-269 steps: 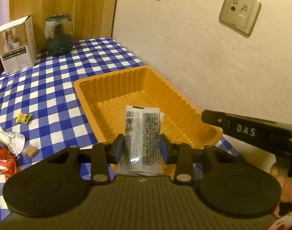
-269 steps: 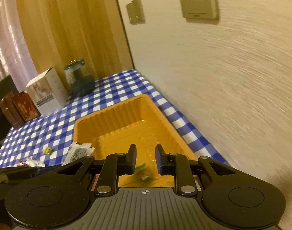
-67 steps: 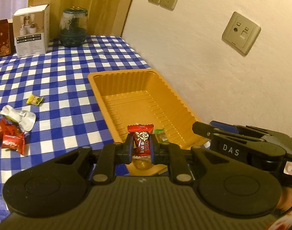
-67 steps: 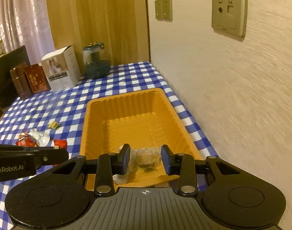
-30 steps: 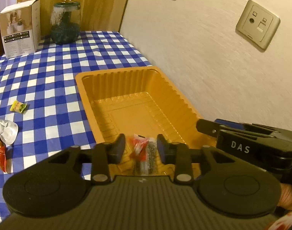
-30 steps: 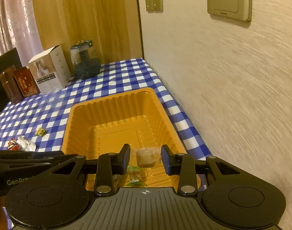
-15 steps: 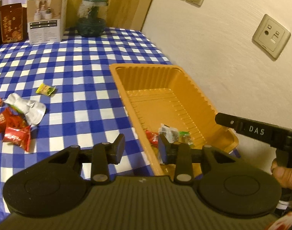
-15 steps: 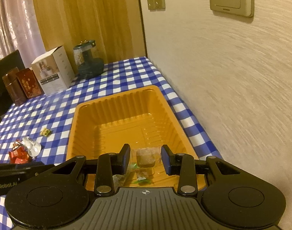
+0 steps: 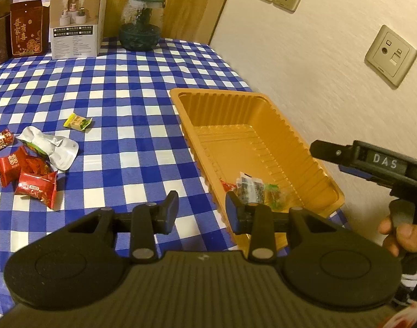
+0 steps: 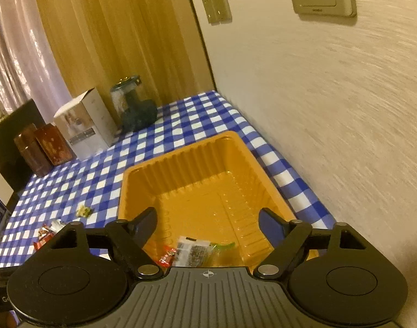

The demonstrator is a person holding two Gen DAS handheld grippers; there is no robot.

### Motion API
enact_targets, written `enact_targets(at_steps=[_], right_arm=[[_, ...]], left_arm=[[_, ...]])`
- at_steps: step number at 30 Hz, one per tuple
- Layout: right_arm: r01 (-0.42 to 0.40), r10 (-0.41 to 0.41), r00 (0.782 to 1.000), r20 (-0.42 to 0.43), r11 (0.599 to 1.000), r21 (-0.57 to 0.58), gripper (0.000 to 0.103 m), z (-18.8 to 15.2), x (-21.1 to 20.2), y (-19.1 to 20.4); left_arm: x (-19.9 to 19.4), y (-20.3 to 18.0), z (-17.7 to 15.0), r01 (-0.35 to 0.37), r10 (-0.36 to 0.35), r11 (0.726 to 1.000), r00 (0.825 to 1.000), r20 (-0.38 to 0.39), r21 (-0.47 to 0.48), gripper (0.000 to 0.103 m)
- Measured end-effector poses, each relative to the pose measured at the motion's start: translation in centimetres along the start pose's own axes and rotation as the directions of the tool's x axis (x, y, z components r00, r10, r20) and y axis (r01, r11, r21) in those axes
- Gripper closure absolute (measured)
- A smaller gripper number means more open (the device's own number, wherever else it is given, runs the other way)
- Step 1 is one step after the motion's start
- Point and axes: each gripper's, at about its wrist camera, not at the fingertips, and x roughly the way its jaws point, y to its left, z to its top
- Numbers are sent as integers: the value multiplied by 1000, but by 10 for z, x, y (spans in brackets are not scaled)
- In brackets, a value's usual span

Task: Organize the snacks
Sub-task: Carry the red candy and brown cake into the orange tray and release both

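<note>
An orange plastic tray [image 9: 266, 109] [image 10: 181, 161] stands on the blue checked tablecloth against the wall. At its near end lie a red candy [image 10: 167, 257], a clear seaweed packet [image 9: 249, 188] [image 10: 193, 250] and a green candy [image 9: 275, 192] [image 10: 222, 246]. My left gripper [image 9: 201, 209] is open and empty above the tray's near left rim. My right gripper [image 10: 207, 222] is wide open and empty above the tray's near end. Loose snacks lie on the cloth to the left: red candies [image 9: 35, 188], a white wrapper [image 9: 54, 146] and a yellow-green candy [image 9: 77, 121] [image 10: 84, 211].
At the table's far end stand a white box [image 9: 76, 37], a dark green glass jar [image 9: 140, 26] and brown-red boxes [image 9: 25, 31]. The wall with sockets runs along the tray's right side. My right gripper's body [image 9: 372, 164] shows beside the tray in the left wrist view.
My right gripper has opened wide and let go of the brown candy it held. My left gripper, empty since it dropped the red candy, has swung left towards the loose snacks.
</note>
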Motion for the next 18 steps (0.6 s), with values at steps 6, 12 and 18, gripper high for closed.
enact_targets(at_steps=[6, 12, 18], right_arm=[[30, -30, 1000, -9, 999, 14, 22, -3, -9, -3], [44, -44, 999, -19, 998, 38, 22, -13, -26, 0], [23, -23, 999, -23, 999, 28, 22, -25, -47, 19]], left_arm=[[-8, 7, -7, -10, 10, 1000, 1000, -2, -11, 69], [-24, 17, -15, -25, 25, 999, 1000, 1, -20, 67], [-49, 29, -25, -45, 45, 999, 999, 17, -30, 62]])
